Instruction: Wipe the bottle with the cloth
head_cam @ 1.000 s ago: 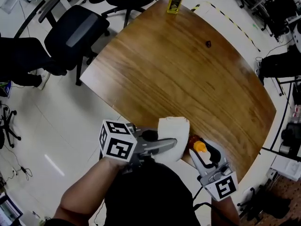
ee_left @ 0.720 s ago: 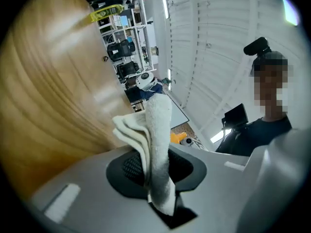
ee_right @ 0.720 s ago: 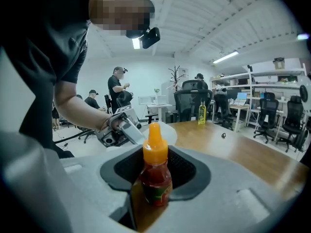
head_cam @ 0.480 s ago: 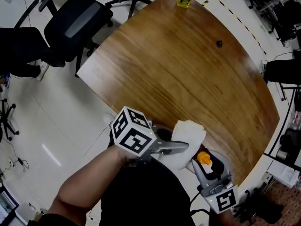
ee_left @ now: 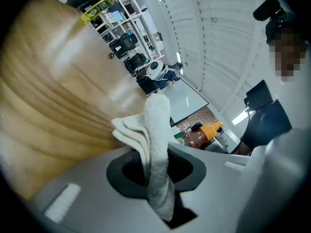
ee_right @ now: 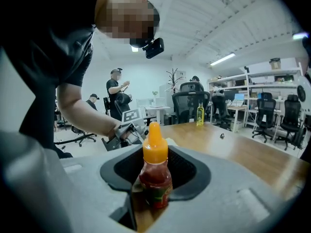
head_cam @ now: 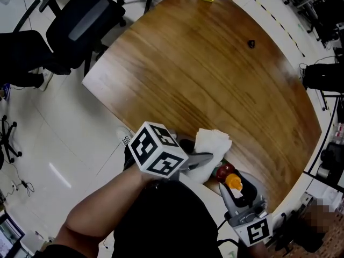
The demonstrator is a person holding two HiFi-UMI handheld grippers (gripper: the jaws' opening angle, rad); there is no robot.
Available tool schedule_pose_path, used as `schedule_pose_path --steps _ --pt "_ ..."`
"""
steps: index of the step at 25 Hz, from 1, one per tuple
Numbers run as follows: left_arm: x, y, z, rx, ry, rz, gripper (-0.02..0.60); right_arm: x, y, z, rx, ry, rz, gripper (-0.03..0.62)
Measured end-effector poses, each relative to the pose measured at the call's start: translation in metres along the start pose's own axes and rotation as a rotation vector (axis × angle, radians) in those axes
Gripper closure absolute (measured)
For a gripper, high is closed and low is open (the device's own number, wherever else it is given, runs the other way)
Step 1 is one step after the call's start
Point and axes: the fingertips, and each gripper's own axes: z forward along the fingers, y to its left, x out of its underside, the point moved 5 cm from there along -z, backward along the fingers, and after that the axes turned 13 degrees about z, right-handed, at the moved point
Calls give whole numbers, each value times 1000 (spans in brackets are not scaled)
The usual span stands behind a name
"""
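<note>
**Cloth brought up beside the gripped bottle, wiping stroke about to start**

At the near edge of the broad curved wooden table [head_cam: 215, 79], the left gripper [head_cam: 203, 160] pinches a folded white terry cloth [head_cam: 213, 145] between its jaws, with the loose end standing just beside the bottle. The right gripper [head_cam: 235, 191] clamps the body of a small red sauce bottle with an orange nozzle cap [head_cam: 228, 176], held upright. Whether cloth and bottle already touch cannot be told. The step appears to be the approach; next, the cloth's free fold needs pressing against the bottle's side and rubbing along it, while the right grip holds firm so the bottle does not twist.
</note>
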Motion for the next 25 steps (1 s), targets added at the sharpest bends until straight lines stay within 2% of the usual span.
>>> schedule_pose_path --steps 4,9,12,14,16,19,22,25 --pt "4 2 4 -142 117 55 486 -1 0 0 10 -7 4 457" --pt "13 10 14 -341 276 199 486 0 1 0 21 -9 7 457" --pt "14 12 17 -381 310 241 485 0 1 0 26 -11 6 457" --pt "13 12 16 -385 302 243 485 0 1 -1 31 -11 6 457" --pt "11 10 8 -371 232 203 483 1 1 -1 33 -10 7 457" --pt "8 -4 -17 -293 9 54 483 1 0 -1 28 -10 6 457" --pt "17 -27 -44 -159 -181 -47 483 1 -2 -2 24 -11 12 457" --pt "30 -58 -52 13 -278 -42 483 -1 -4 -3 17 -20 24 457"
